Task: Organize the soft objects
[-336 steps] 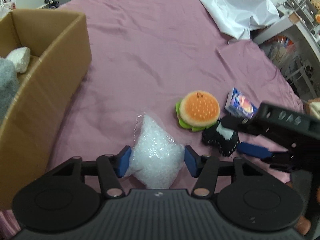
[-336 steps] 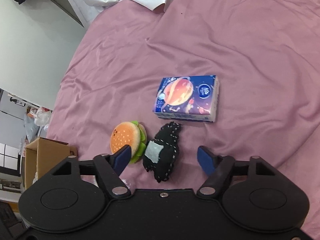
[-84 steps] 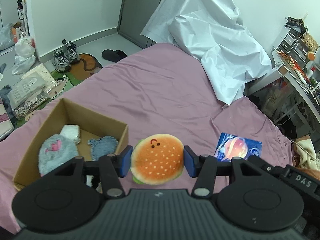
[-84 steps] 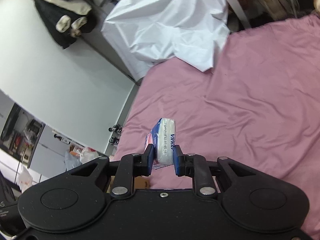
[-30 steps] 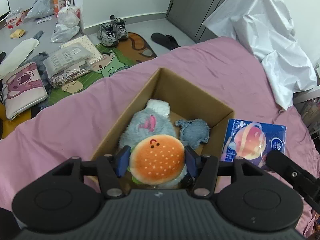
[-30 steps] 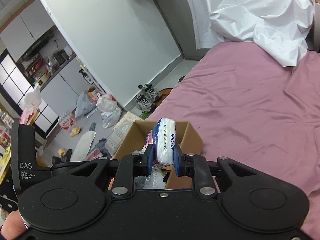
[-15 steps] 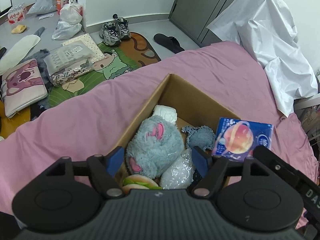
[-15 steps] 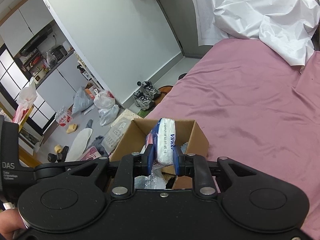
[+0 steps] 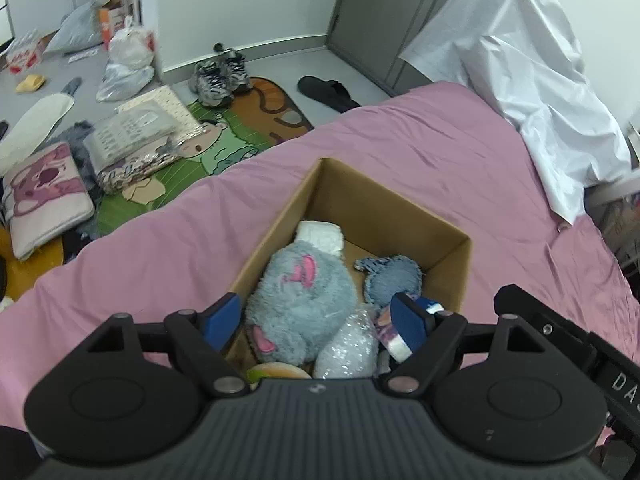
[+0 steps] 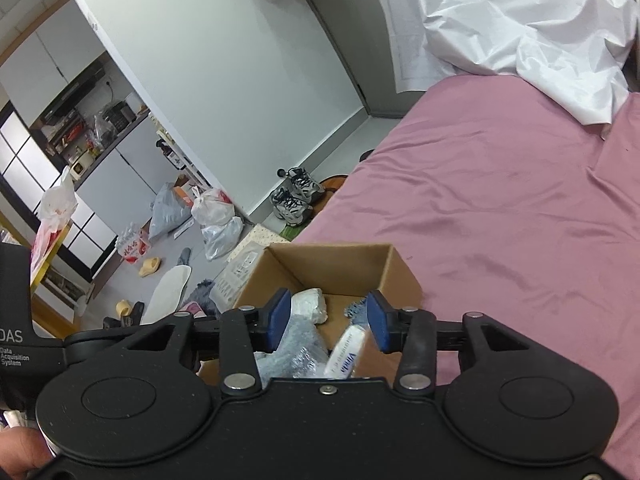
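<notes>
A cardboard box sits on the pink bed. It holds a grey plush, a white pad, a blue-grey cloth, a clear bubble bag, the burger plush and the tissue pack. My left gripper is open and empty just above the box. My right gripper is open over the box; the tissue pack lies tilted below it.
The pink bed sheet spreads around the box. A white sheet is heaped at the far right. Beyond the bed's edge the floor holds shoes, bags and a mat.
My right gripper has opened and the tissue pack has dropped into the box. My left gripper, which let go of the burger plush about half a second ago, stays open over the box.
</notes>
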`<state>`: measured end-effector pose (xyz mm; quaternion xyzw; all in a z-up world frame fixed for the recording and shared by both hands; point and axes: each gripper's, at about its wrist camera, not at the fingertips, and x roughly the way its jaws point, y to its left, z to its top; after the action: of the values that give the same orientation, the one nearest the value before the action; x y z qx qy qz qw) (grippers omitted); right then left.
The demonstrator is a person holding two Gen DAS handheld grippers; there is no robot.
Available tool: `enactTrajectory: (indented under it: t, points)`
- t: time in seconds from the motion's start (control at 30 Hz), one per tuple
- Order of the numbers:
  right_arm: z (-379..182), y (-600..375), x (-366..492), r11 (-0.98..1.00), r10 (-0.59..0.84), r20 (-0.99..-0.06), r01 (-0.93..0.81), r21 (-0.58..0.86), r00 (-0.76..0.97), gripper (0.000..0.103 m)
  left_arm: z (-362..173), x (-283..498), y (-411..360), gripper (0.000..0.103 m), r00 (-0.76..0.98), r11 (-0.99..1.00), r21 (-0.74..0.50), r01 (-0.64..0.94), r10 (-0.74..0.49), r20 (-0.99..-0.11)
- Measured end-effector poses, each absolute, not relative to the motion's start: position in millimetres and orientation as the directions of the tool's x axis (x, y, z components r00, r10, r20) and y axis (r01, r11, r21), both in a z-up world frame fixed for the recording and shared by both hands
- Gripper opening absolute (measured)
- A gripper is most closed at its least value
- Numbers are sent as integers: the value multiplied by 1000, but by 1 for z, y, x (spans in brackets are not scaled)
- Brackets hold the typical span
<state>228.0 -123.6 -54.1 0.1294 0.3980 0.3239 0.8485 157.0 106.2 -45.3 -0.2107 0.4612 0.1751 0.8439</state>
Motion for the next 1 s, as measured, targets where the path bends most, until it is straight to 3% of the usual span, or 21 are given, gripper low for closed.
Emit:
enactTrajectory:
  t: [0.53, 0.7, 1.0]
  points:
    - [-16, -193, 219, 807, 585, -582, -340, 483, 565, 74, -2, 141, 71, 103, 553, 888, -187, -421, 88, -829]
    - [5, -209, 206, 813, 578, -559, -354, 463, 595, 97, 19, 130, 61, 103, 592, 903, -197, -382, 76, -802]
    - [21, -249, 176, 820, 559, -543, -322, 473, 627, 100, 44, 106, 48, 103, 641, 923, -209, -322, 50, -766]
